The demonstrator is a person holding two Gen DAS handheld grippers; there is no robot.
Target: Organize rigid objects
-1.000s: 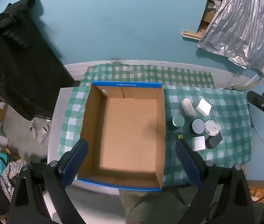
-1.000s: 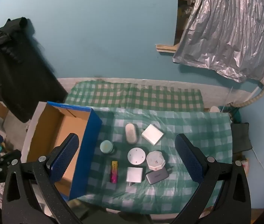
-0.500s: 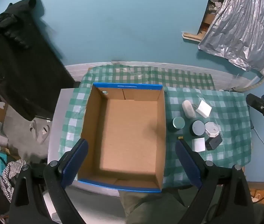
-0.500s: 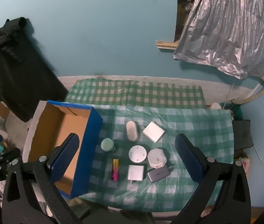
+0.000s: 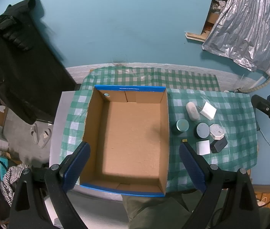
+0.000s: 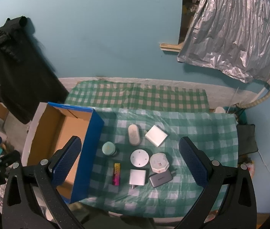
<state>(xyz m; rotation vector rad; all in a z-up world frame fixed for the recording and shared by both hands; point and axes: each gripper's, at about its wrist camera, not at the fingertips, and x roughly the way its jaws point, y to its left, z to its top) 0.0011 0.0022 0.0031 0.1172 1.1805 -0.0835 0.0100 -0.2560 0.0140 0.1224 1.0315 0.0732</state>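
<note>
Both grippers, left [image 5: 134, 164] and right [image 6: 129, 160], hover with fingers spread wide above an empty blue-edged cardboard box [image 5: 131, 137] and small gadgets on the checkered counter [image 6: 201, 133].

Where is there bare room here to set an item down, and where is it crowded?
Free: the cardboard box floor, bare except a small round thing in its far-left corner, and the checkered cloth right of the white charger. Crowded: the cluster between box wall and grey power bank.

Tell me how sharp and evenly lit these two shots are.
Left wrist view: fisheye bends the wall line; the box floor is shadowed at its near end. Right wrist view: dim bluish light, small items like the pink stick look soft, and the corners go black.
</note>
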